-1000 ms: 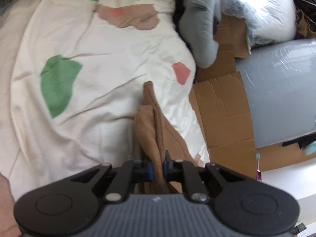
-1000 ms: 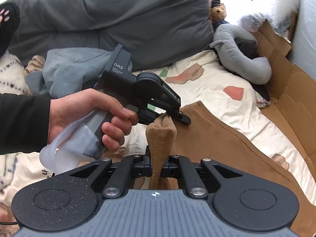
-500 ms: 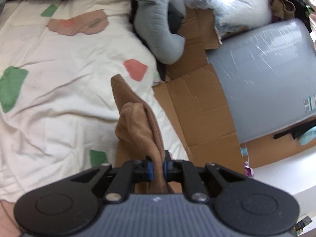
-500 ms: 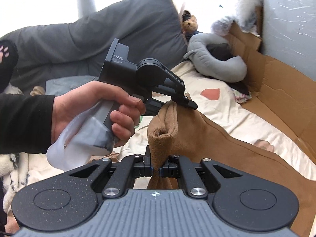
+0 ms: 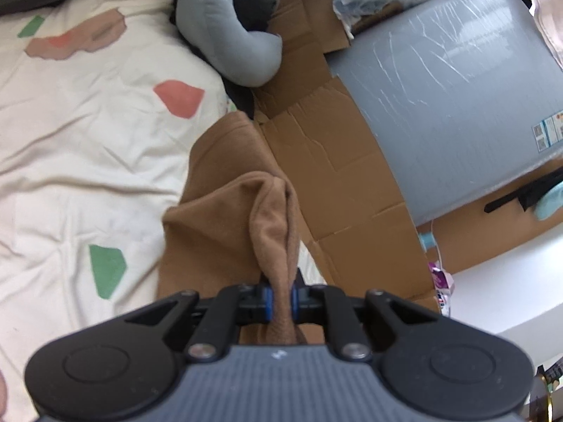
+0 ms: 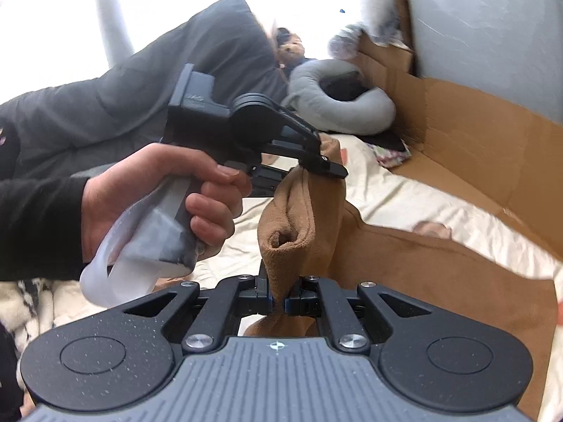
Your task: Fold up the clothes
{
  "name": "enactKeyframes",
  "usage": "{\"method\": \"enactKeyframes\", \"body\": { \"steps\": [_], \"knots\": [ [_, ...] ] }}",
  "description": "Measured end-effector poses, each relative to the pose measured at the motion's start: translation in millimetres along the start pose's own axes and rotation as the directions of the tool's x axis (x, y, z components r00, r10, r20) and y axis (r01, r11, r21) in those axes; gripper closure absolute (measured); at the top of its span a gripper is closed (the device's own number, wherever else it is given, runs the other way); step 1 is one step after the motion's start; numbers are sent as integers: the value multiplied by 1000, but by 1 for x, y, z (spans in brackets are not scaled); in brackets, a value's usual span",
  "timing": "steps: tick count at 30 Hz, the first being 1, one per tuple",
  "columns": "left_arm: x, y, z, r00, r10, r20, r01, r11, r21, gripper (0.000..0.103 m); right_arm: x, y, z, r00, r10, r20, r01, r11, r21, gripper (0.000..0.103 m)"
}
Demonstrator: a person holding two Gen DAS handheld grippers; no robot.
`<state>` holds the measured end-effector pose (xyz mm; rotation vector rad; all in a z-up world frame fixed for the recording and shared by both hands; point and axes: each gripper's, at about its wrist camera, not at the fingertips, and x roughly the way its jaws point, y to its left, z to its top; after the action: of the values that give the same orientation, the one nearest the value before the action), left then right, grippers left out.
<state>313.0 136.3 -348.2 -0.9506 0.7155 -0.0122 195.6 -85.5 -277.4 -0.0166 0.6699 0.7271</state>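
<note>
With both tools clamped, this is a two-point carry: the left gripper (image 5: 280, 297) has its blue-edged pads pressed together on a bunched ridge of the brown fleece garment (image 5: 225, 218), and the right gripper (image 6: 278, 299) is pinched just as tight on another gathered fold of the same cloth. From the right wrist view the left gripper (image 6: 325, 167) shows too, a bare hand (image 6: 165, 193) wrapped round its handle, its fingertips biting the fabric just beyond the right tool's own grip. So the two holds sit close together along one edge.

Out from the jaws, the garment hangs in soft rolls and drapes down onto the cream bedspread (image 5: 88, 147) with its red and green patches; the far part lies spread flat on the bed toward the cardboard (image 5: 316, 161) lining the side. A grey plush toy (image 5: 228, 42) lies curled beyond it, well apart from the cloth.

Handling, as I read it: this is thick, napped fleece, limp with no stiffness at all, light enough for two pinches, and grippy rather than slick. It sags wherever it is unsupported, so a fold will only fall straight if the edge is kept taut between the two holds. Best purchase looks to be at a hem or corner, through doubled layers as now; a single-layer pinch might creep. Nothing fragile, though the trailing part could drag and rumple the bedspread.
</note>
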Motion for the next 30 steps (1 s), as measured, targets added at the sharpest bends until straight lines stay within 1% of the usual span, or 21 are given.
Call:
{"method": "enactKeyframes", "body": {
  "steps": [7, 10, 15, 25, 30],
  "knots": [
    [17, -20, -12, 999, -10, -41, 12, 999, 42, 93, -16, -29, -19, 999, -34, 18, 33, 996, 85, 99],
    [24, -27, -19, 998, -12, -58, 14, 999, 40, 93, -23, -39, -26, 998, -59, 25, 56, 992, 110, 99],
    [36, -37, -32, 997, -20, -79, 23, 999, 32, 93, -33, -49, -37, 995, -92, 25, 88, 990, 114, 99],
    [65, -60, -56, 992, 1, -125, 9, 997, 81, 93, -49, -68, -59, 991, -133, 0, 132, 981, 142, 99],
    [80, -72, -70, 989, 12, -150, 5, 994, 112, 93, -58, -80, -73, 987, -160, -15, 161, 971, 176, 99]
  ]
}}
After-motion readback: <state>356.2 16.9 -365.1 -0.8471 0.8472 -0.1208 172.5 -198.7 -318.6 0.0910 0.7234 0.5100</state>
